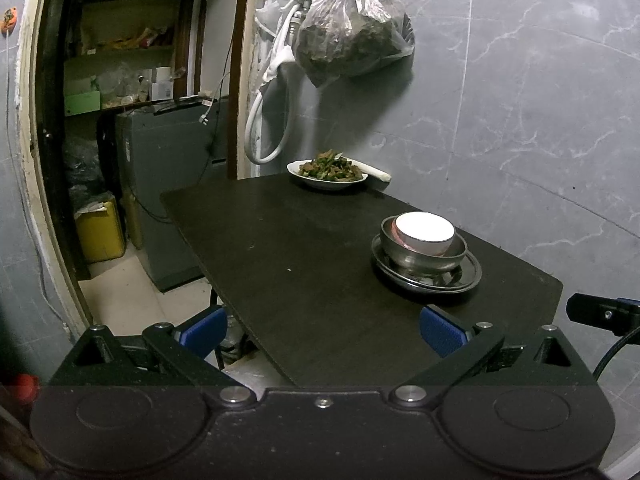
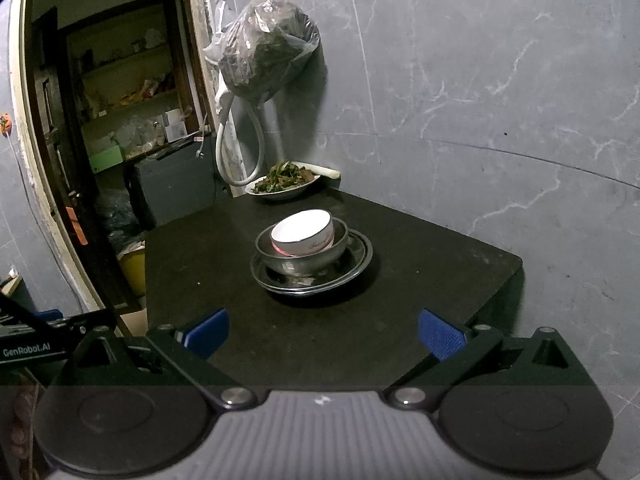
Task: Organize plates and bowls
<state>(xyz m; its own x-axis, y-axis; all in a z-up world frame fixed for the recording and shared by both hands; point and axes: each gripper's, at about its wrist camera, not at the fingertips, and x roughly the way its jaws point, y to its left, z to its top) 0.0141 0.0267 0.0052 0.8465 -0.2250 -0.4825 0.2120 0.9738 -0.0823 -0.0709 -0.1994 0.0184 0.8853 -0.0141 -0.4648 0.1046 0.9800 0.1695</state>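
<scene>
Hovering released and empty, the left claw and right claw face the bench, where a white bowl sits tilted inside a steel bowl on stacked plates. Nudging that tilted bowl could tip it out.

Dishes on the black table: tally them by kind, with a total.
Metal plates: 1, though rim lines hint at a second beneath
Metal bowls: 1
White bowls: 1
Plates of food: 1
Total: 4
</scene>
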